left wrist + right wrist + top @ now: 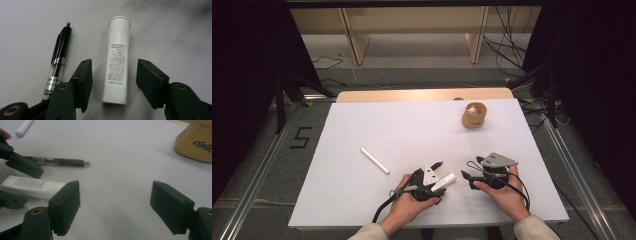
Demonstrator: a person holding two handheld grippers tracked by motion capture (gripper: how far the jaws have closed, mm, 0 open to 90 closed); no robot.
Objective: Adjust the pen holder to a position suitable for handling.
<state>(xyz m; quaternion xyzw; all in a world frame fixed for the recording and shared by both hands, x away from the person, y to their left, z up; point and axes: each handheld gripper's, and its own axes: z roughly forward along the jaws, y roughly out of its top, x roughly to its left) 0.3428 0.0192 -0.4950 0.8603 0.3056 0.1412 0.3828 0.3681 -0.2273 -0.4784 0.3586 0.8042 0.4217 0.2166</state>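
Between the left gripper's [113,83] parted fingers, white tube [117,62] lying untouched, right gripper [115,206] fingers wide apart, empty.

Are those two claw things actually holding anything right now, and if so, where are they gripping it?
Nothing is held. The left gripper straddles the white tube with gaps on both sides; the right gripper is open over the bare table.

The black pen [58,60] runs under the near jaw of the left gripper [113,82], its lower end out of sight, and the small print on the white tube [117,62] is too fine to read. In the right gripper view, the tan cup [197,142] is cut off by the top and right edges, its lettering cropped. In the high view, whatever sits inside it is too small to tell.
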